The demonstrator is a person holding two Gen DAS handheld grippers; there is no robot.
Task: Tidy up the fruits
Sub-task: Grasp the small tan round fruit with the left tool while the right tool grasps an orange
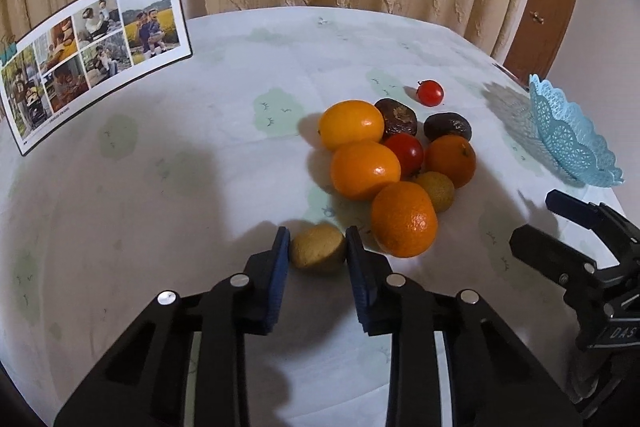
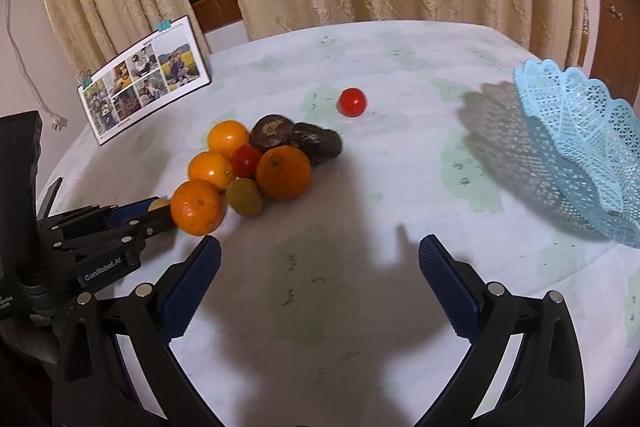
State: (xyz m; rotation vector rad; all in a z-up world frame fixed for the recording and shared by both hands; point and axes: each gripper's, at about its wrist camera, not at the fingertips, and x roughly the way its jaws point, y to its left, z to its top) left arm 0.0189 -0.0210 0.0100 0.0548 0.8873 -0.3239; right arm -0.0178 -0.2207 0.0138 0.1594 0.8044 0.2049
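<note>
One blue lace basket [image 2: 580,155] on table [image 2: 360,307], fruit pile [image 2: 256,167] well apart.

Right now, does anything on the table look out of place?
One small red tomato sits alone, apart from the fruit pile, toward the table's far side. The blue basket holds no fruit that I can see.

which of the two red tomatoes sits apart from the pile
The far tomato, alone on the cloth beyond the pile; the other tomato is wedged among the oranges.
</note>
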